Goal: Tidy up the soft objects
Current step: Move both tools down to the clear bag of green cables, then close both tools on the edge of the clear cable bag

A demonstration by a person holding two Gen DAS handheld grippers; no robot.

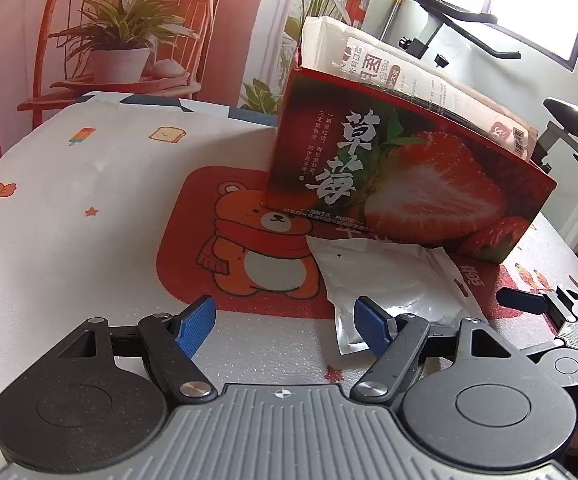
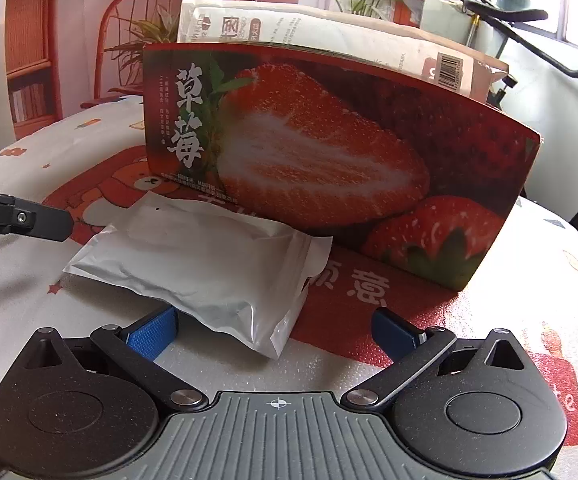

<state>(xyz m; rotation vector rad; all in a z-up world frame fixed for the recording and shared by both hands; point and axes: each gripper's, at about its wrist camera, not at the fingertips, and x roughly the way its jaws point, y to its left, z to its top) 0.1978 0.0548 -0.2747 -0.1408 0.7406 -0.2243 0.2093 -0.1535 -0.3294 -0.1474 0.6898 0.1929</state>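
Just before the box (image 2: 329, 160), both grippers (image 1: 285, 328) (image 2: 273, 332) gape empty; the slick pouch (image 2: 193, 264) could skid from a shallow pinch.

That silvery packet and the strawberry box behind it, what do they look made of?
The silvery packet looks like thin foil or metallised plastic film: it creases, puffs softly and glints. The strawberry box looks like printed cardboard with a smooth, slightly glossy coat: straight folded edges, stiff upright walls. The table cover under both seems a soft, faintly pebbled foam or plastic sheet, though that is less certain.
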